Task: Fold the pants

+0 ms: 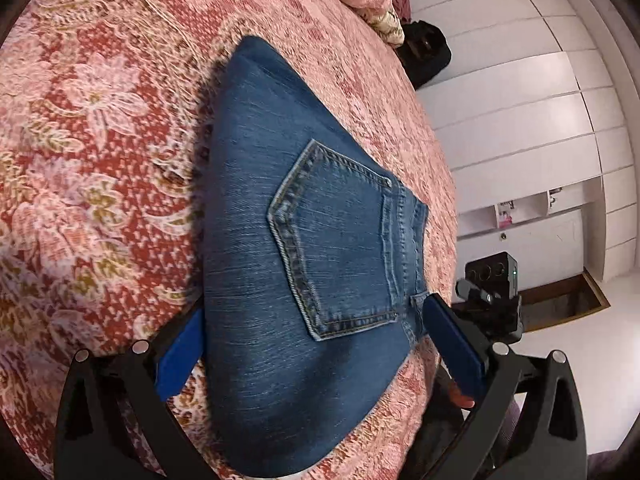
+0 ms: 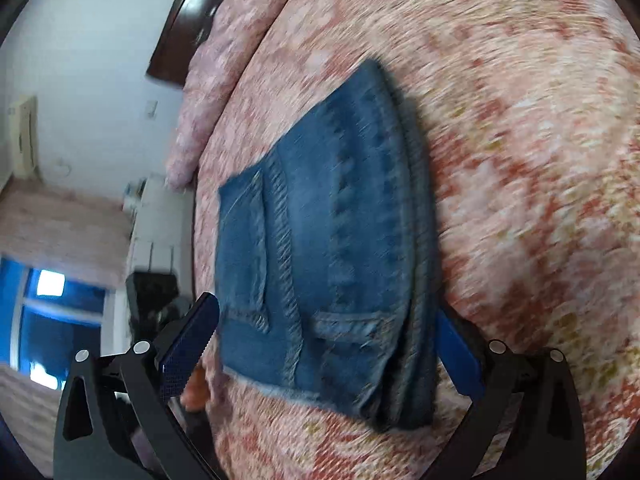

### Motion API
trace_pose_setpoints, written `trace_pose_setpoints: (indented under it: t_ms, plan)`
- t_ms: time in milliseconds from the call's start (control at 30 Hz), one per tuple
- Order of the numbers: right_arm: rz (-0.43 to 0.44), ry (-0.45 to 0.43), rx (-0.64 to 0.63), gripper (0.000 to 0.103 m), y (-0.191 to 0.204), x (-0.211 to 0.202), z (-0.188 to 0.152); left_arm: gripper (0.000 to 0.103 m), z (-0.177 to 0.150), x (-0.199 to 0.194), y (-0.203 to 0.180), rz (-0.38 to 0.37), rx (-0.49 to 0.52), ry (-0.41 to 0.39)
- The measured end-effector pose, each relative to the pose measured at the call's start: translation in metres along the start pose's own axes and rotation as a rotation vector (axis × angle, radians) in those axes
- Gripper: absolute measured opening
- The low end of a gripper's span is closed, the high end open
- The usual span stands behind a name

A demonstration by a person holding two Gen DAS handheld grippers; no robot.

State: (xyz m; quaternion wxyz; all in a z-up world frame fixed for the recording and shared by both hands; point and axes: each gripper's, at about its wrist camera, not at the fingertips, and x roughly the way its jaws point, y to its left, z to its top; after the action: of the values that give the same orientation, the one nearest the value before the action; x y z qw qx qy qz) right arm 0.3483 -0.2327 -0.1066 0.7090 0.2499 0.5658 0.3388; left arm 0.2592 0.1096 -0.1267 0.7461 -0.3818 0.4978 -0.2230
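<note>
The blue denim pants (image 1: 304,264) lie folded into a compact stack on the pink floral bedspread (image 1: 100,140), back pocket (image 1: 332,248) facing up. My left gripper (image 1: 316,344) is open, its blue pads wide on either side of the stack's near end, holding nothing. In the right wrist view the folded pants (image 2: 320,264) show waistband, seams and layered edges at the right side. My right gripper (image 2: 328,344) is open too, its fingers straddling the near edge of the stack. That view is motion-blurred.
The bed's edge runs along the right in the left wrist view, with the right gripper's camera body (image 1: 492,284) beyond it. A black bag (image 1: 424,56) sits on the floor by white cabinets (image 1: 540,120). A pillow (image 2: 224,80) and dark headboard (image 2: 188,20) lie at the bed's far end.
</note>
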Motion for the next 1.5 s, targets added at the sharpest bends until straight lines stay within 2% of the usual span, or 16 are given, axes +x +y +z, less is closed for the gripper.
trace_pose_setpoints:
  t_ms: [100, 200, 233, 267, 300, 333, 433, 533, 633, 933, 1100, 1167, 1200, 1267, 1400, 1500]
  plan:
    - [-0.008, 0.006, 0.001, 0.095, -0.002, 0.003, -0.002, 0.1, 0.003, 0.007, -0.001, -0.005, 0.004, 0.029]
    - [-0.07, 0.016, -0.027, 0.067, -0.004, 0.003, -0.004, 0.098, 0.0, 0.009, -0.006, 0.017, 0.01, 0.035]
    - [-0.082, 0.017, -0.025, 0.049, -0.007, 0.001, -0.005, 0.09, -0.001, 0.011, -0.009, 0.048, 0.023, 0.036]
    - [-0.093, 0.019, -0.019, 0.039, -0.011, -0.001, -0.005, 0.085, -0.001, 0.012, -0.012, 0.096, 0.04, 0.037]
    - [-0.083, 0.021, -0.014, 0.034, -0.015, -0.004, -0.006, 0.069, -0.001, 0.014, -0.014, 0.142, 0.047, 0.037]
    - [-0.088, 0.024, -0.02, 0.033, -0.015, -0.006, -0.008, 0.054, -0.001, 0.015, -0.015, 0.178, 0.045, 0.037]
    - [-0.174, 0.028, -0.112, 0.028, 0.008, -0.008, -0.009, 0.035, 0.001, 0.011, -0.012, 0.173, 0.001, 0.031]
    - [-0.162, -0.006, -0.159, 0.023, 0.033, -0.019, -0.005, 0.022, 0.0, -0.001, -0.022, 0.157, 0.004, -0.007]
    - [-0.152, -0.022, -0.204, 0.023, 0.056, -0.031, 0.001, 0.019, 0.005, -0.02, -0.035, 0.101, 0.007, -0.061]
    - [-0.096, -0.086, -0.339, 0.023, 0.123, -0.031, 0.04, 0.019, 0.039, -0.08, -0.065, 0.094, 0.098, -0.219]
    - [-0.067, -0.103, -0.278, 0.023, 0.109, 0.006, 0.063, 0.021, 0.051, -0.101, -0.033, 0.16, 0.081, -0.27]
    - [-0.113, -0.056, -0.234, 0.023, 0.089, 0.036, 0.066, 0.029, 0.053, -0.088, -0.005, 0.266, 0.041, -0.24]
    - [-0.159, -0.027, -0.206, 0.027, 0.077, 0.05, 0.065, 0.048, 0.053, -0.084, 0.004, 0.334, 0.02, -0.232]
    - [-0.273, 0.013, -0.163, 0.049, 0.053, 0.068, 0.059, 0.063, 0.043, -0.081, 0.027, 0.429, -0.038, -0.23]
    - [-0.18, -0.123, -0.017, 0.05, 0.025, 0.037, 0.045, 0.086, 0.015, -0.098, 0.045, 0.504, -0.106, -0.288]
    - [-0.185, -0.177, 0.019, 0.064, 0.021, 0.009, 0.03, 0.094, -0.009, -0.1, 0.027, 0.618, -0.045, -0.327]
